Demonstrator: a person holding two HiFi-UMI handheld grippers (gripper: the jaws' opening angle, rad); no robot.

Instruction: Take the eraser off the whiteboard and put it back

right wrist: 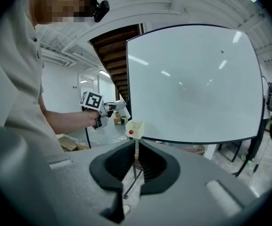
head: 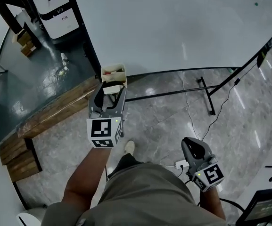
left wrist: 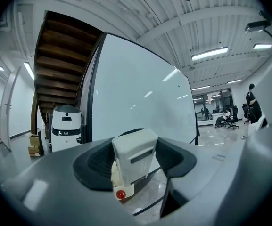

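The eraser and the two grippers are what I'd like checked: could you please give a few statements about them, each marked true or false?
1. The left gripper holds a white eraser between its jaws. True.
2. The right gripper grips a marker. False: its jaws are together on nothing.
3. The whiteboard is covered in writing. False: it is almost blank.
4. A small box with a red dot sits at the whiteboard's lower corner. True.
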